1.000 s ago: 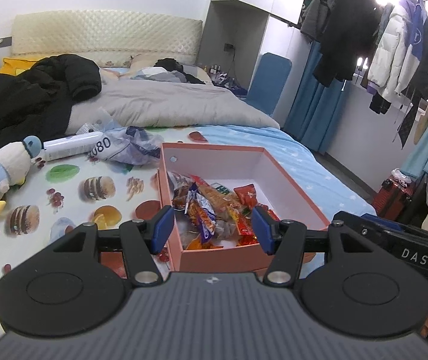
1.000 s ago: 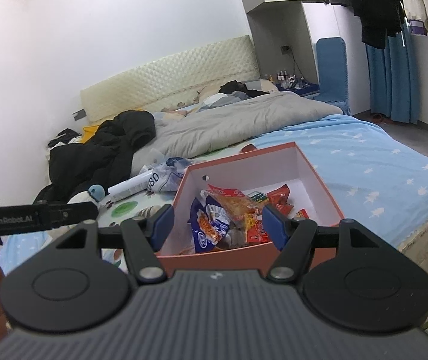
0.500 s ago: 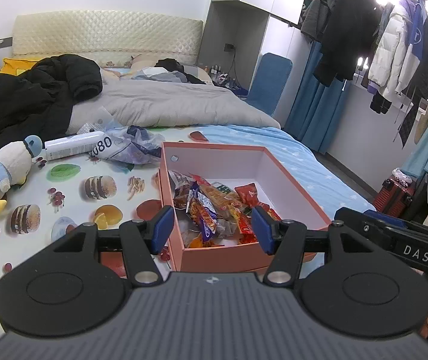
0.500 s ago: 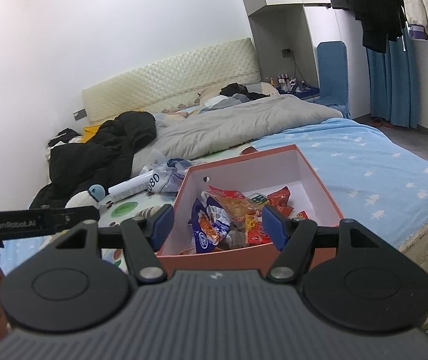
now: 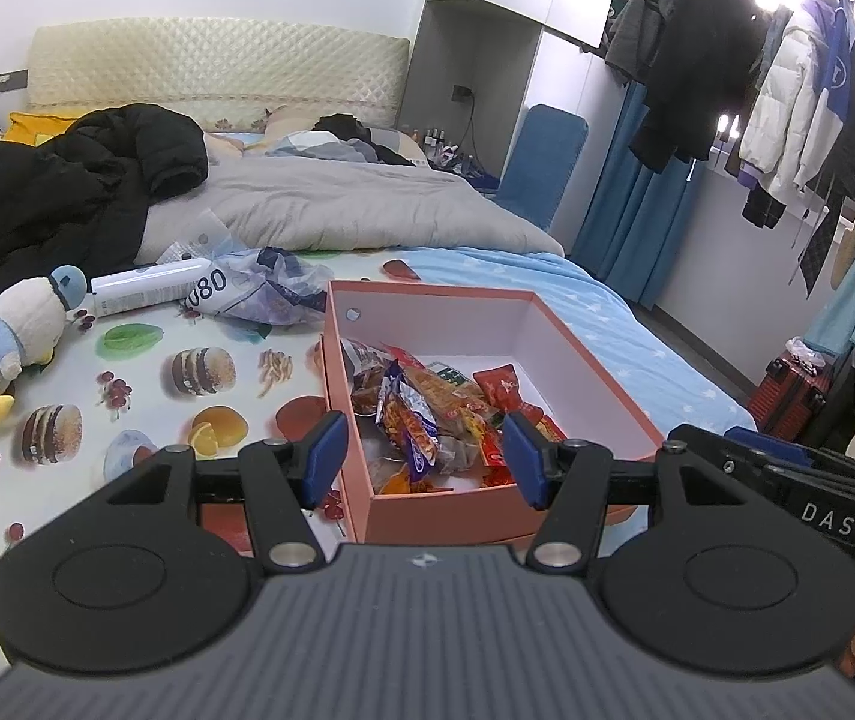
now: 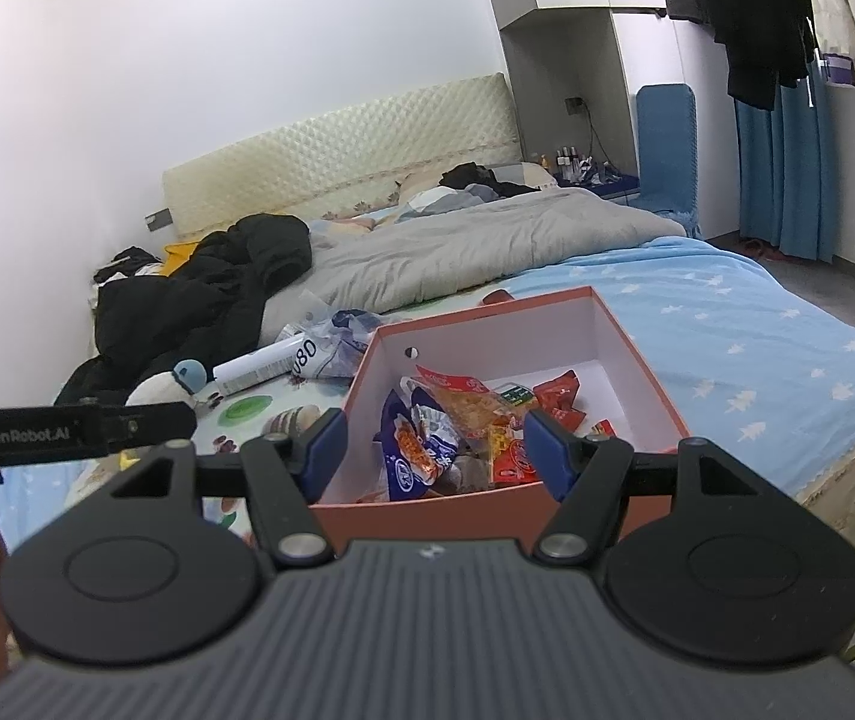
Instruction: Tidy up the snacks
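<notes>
- Both tools hang short of the near wall of the pink box (image 5: 577, 360), which sits on the bed with its lid off.
- The left gripper (image 5: 421, 450) has its blue pads spread wide, nothing between them.
- The right gripper (image 6: 427, 450) is the same, spread wide and empty.
- The snacks (image 5: 427, 408) lie heaped inside the box, crowded toward its near-left corner; the far-right part of the floor is bare white.
- Outside the box, just beyond its far-left corner, I see a crumpled plastic bag (image 5: 271, 288) and a white tube (image 5: 151, 288); whether either counts as a snack, I cannot tell.
- My read: this fits either a gathering that is finished or a sorting of the heap about to start. The scene does not settle which, so I call no move.
- Against the picture 1 second back: the box sits a touch farther from both cameras, as if both tools have eased away; the pad spread looks unchanged and the heap lies the same.
</notes>
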The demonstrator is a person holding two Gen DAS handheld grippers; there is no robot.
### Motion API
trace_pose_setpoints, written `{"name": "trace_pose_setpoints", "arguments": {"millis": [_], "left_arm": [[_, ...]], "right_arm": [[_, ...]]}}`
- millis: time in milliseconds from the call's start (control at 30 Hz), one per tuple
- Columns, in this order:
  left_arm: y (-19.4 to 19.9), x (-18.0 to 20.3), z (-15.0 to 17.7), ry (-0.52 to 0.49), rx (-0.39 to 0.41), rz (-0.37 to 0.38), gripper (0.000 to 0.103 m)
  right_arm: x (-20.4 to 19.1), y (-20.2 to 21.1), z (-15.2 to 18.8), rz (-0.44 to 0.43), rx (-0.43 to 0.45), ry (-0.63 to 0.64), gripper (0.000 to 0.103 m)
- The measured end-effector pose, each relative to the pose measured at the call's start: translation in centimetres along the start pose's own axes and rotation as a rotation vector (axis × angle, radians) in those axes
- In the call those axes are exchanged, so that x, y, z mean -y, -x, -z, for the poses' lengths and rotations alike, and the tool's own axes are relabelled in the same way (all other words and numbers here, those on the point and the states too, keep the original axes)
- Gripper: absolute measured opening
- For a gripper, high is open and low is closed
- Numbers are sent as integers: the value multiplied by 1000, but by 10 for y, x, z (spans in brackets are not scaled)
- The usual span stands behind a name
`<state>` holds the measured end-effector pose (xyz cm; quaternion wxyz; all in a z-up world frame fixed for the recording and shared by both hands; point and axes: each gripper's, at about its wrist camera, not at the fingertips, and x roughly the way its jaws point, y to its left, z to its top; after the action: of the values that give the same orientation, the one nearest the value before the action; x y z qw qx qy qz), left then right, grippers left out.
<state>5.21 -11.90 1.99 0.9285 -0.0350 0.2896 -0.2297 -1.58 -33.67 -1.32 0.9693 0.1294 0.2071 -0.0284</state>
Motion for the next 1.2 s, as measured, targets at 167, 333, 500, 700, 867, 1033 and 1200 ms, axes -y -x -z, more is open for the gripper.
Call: {"name": "trace_pose_setpoints", "arguments": {"millis": [167,333,500,700,867,1033,1200], "left_arm": [[-4,1,-1,-2,-8,5,63],[-6,1,-1,-3,-10,4,63],[-9,2,-1,-5,-7,6,63],[-11,1,-1,-1,-13,4,63],[-22,2,-1,-9,-29,-9,63],[-32,-4,-3,-9,-39,-29,63],[-40,-4,-6,-12,-50,-45,63]], "right_arm": [[2,-3,0,7,-4,-8,68],[2,-6,1,12,-7,-12,68],[3,-7,1,15,-10,-14,68],[4,-11,3,21,1,-14,68],[7,-16,6,25,1,-23,68],[6,-21,8,25,3,-25,68],[8,-25,8,23,-5,-29,68]]}}
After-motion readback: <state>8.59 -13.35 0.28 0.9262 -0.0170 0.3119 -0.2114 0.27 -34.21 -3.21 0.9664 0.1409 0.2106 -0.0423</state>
